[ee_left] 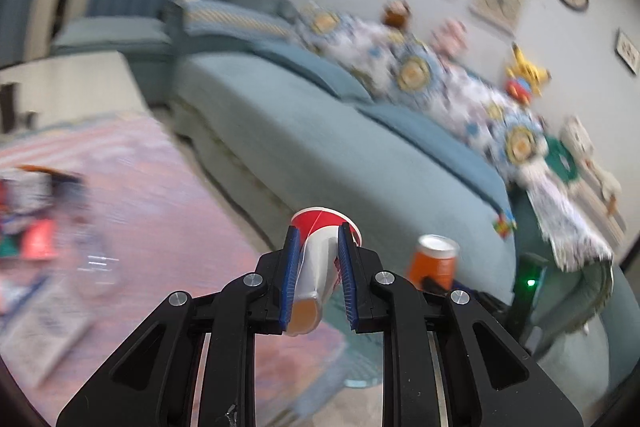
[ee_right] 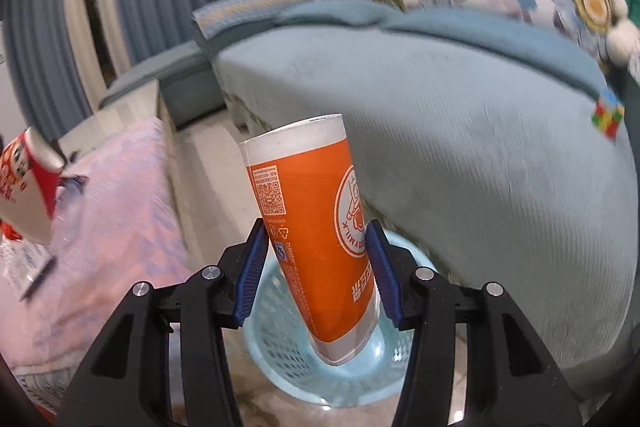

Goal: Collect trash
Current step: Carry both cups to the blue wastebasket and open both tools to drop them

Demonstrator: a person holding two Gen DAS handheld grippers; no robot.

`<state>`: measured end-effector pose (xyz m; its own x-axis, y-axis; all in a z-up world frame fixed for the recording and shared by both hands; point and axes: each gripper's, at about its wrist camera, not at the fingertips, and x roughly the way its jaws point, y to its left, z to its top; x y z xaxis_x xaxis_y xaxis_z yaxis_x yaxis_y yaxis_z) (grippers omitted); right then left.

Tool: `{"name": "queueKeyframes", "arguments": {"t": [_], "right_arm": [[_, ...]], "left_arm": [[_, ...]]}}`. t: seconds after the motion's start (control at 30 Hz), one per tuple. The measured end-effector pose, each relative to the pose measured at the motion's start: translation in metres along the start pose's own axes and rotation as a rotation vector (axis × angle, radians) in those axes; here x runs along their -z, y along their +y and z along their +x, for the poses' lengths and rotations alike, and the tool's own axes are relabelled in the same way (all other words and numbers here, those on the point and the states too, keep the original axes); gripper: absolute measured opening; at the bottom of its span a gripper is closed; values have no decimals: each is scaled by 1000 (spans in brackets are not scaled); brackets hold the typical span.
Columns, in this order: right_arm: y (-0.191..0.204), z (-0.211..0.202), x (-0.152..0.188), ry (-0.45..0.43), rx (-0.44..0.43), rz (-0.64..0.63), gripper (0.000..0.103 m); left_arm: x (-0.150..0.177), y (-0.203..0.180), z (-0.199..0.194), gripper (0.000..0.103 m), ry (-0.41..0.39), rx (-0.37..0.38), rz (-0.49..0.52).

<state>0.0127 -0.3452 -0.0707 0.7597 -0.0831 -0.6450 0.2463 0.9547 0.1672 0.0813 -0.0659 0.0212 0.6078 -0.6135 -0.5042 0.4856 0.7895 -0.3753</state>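
Note:
My left gripper (ee_left: 319, 239) is shut on a crushed red and white paper cup (ee_left: 318, 259), squeezed flat between the blue pads. To its right the orange cup (ee_left: 434, 263) shows in the left wrist view. My right gripper (ee_right: 316, 239) is shut on that tall orange and white cup (ee_right: 316, 227), which stands nearly upright in the jaws. Below it lies a light blue plastic basket (ee_right: 276, 343) on the floor. The red and white cup (ee_right: 28, 187) appears at the left edge of the right wrist view. Both views are blurred by motion.
A teal sofa (ee_left: 320, 131) with patterned cushions (ee_left: 412, 67) fills the right and back. A pink rug (ee_left: 120, 207) covers the floor, with a clear bottle (ee_left: 94, 259) and scattered packets (ee_left: 36, 243) on it at left. A colourful cube (ee_right: 608, 115) sits on the sofa edge.

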Motion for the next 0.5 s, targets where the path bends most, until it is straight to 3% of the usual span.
{"name": "queueKeyframes", "arguments": {"t": [0.2,0.27,0.4,0.47,0.5], "right_arm": [[-28,50,42,151,9,41,47],[-32,63,55,194,17,45,47],[-35,80,73,255,16,65,49],[-37,85,77,272,26,74,50],[-37,86,75,276,24,77,50]], "left_arm": [[36,-24,102,18,202,85,59],[44,-25,117,21,220,130,69],[47,-33,134,23,257,147,99],[48,-32,135,44,272,135,98],[49,-30,136,45,270,136,93]]}}
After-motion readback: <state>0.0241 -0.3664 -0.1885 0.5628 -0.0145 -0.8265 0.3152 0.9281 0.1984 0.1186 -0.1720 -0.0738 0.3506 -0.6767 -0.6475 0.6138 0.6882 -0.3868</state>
